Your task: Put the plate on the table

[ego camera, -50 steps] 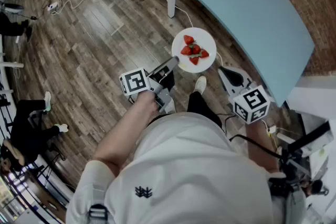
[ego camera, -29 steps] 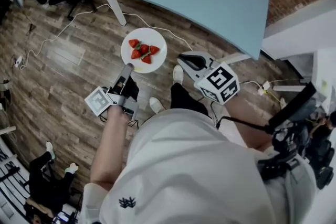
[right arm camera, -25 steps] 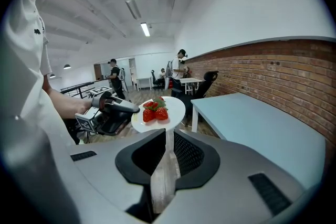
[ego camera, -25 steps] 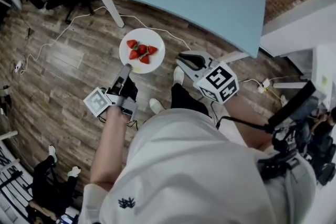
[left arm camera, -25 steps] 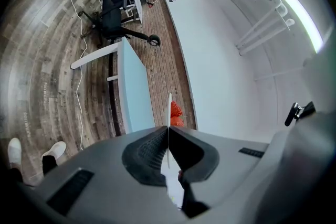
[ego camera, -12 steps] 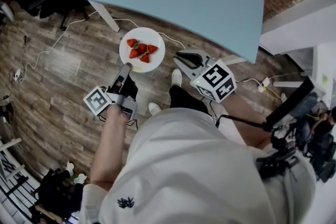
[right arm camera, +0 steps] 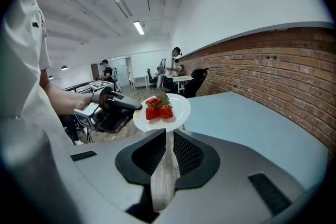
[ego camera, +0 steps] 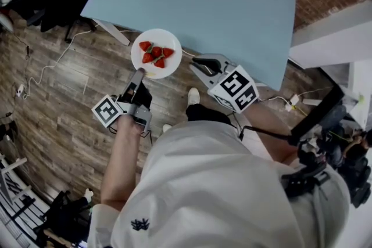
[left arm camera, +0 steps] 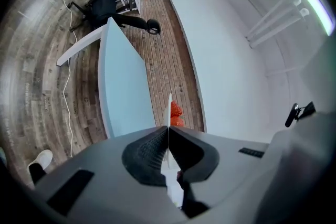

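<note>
Left gripper (ego camera: 139, 74) clamps the plate (ego camera: 172, 64) rim, just off the table (ego camera: 221, 3) edge. Carry it level over the table, strawberries (ego camera: 156, 54) aboard. Right gripper (ego camera: 200, 63) narrow, empty.

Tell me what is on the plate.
A pile of strawberries. The left gripper clamps the plate at its near rim, covering that spot; the surface under the berries is hidden.

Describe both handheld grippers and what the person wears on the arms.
The left gripper and right gripper are grey, with dark ribbed pads inside the jaws. Each carries a white cube printed with black square markers. The person wears a white short-sleeved shirt; the forearms are bare.
</note>
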The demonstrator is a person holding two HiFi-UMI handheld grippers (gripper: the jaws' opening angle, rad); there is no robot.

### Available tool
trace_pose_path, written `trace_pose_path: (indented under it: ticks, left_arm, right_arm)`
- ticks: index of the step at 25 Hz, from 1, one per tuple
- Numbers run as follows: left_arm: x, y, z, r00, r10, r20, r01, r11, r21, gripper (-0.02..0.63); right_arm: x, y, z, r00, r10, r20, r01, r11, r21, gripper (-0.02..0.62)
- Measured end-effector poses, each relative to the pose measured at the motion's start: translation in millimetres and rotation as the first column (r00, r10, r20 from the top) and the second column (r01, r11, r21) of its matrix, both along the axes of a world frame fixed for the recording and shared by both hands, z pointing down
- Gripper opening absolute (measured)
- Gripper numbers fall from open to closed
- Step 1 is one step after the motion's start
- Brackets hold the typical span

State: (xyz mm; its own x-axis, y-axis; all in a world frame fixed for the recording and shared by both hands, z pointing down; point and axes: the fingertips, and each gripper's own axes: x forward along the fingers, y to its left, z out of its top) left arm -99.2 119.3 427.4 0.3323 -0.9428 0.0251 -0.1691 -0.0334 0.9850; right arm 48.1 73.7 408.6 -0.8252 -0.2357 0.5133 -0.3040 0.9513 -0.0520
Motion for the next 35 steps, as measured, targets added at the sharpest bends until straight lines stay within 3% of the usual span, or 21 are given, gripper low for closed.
trace_pose_path:
  ticks: [3, 12, 20, 26, 35]
  left_arm:
    - [0, -7, -3, 1.000, -0.004, 0.003, 0.004, 1.000, 0.012, 0.006]
    - [7, -97, 3, 1.000, 0.007, 0.012, -0.006, 1.000, -0.007, 0.006]
    - [-26, -155, 9, 0.996, 0.092, -0.007, -0.092, 0.996, -0.019, 0.006]
    - [-54, -198, 12, 0.983, 0.181, 0.017, -0.181, 0.983, -0.025, 0.006]
    - [-74, -277, 35, 0.975, 0.220, 0.025, -0.219, 0.975, -0.044, 0.006]
  right_arm:
    - [1, -5, -4, 1.000, -0.004, -0.003, 0.004, 1.000, 0.012, 0.035]
    - [9, -84, 7, 1.000, -0.010, -0.027, 0.009, 1.000, -0.019, 0.035]
    - [-29, -126, 10, 0.997, 0.060, -0.045, -0.061, 0.998, -0.027, 0.035]
    - [-70, -159, 6, 0.992, 0.122, -0.044, -0.123, 0.992, -0.019, 0.035]
    - [-79, -205, 24, 0.981, 0.177, -0.075, -0.182, 0.981, -0.065, 0.035]
